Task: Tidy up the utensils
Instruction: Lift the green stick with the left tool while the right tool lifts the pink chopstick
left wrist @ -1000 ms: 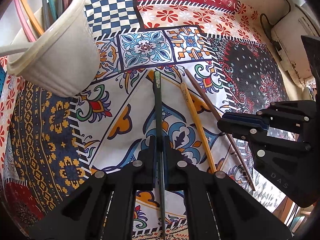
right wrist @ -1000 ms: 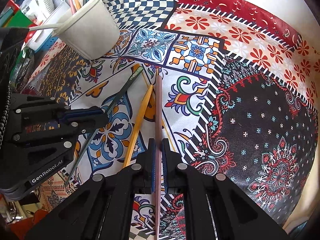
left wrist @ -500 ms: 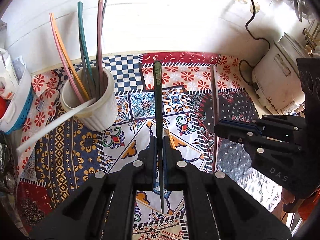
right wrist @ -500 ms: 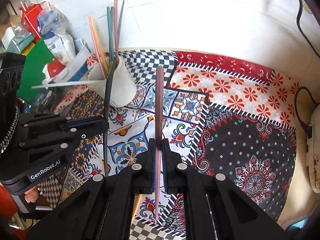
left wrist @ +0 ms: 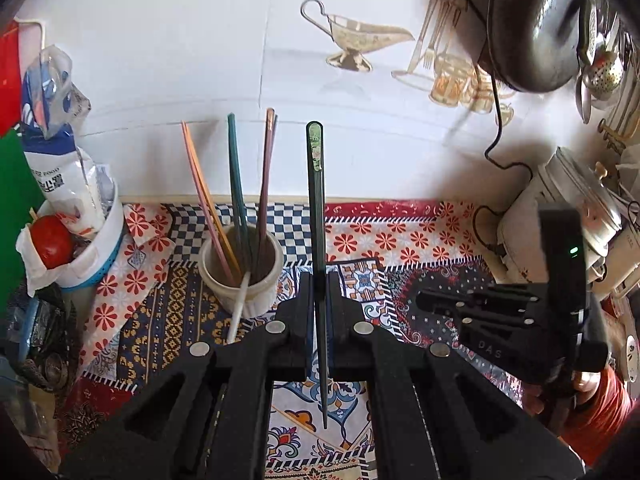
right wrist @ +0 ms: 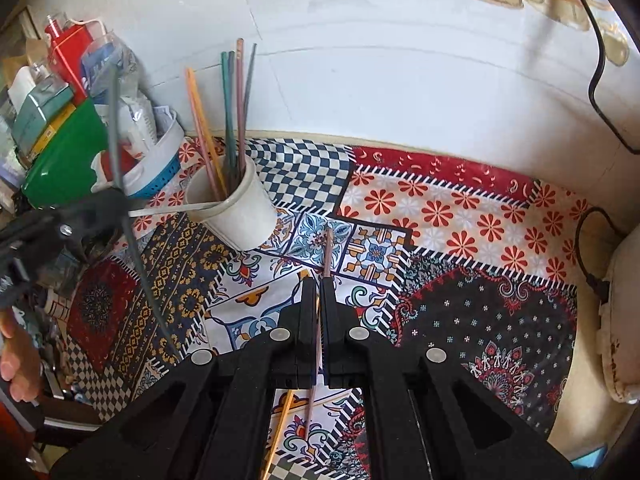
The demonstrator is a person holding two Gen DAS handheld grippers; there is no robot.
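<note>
Left gripper (left wrist: pixel 319 292) is pinched tight on a dark green chopstick (left wrist: pixel 316 208), which stands nearly straight up between the jaws, its decorated flat end up against the white wall and its thin tip poking out below. The right gripper (right wrist: pixel 320 300) is closed the same way on a slim pinkish-brown chopstick (right wrist: pixel 326 254), tilted forward over the cloth.

Only the left wrist view shows the dark pan (left wrist: pixel 532 28) hanging far right and the rice cooker (left wrist: pixel 560 216) below it. Only the right wrist view shows the yellow chopstick (right wrist: pixel 282 412) lying flat on the patterned tablecloth (right wrist: pixel 460 220), near and just left of the right gripper's fingers. It also catches the left gripper side-on at the left edge, blurry, green stick crossing it.

The white ribbed cup (left wrist: pixel 240 276) sits just far-left of the left gripper, round and matte, holding orange, teal and pinkish sticks plus a white one leaning over the rim. From the right gripper it's further off to the far left.

Cloth is glossy patchwork print: checks, florals, tile motifs.
</note>
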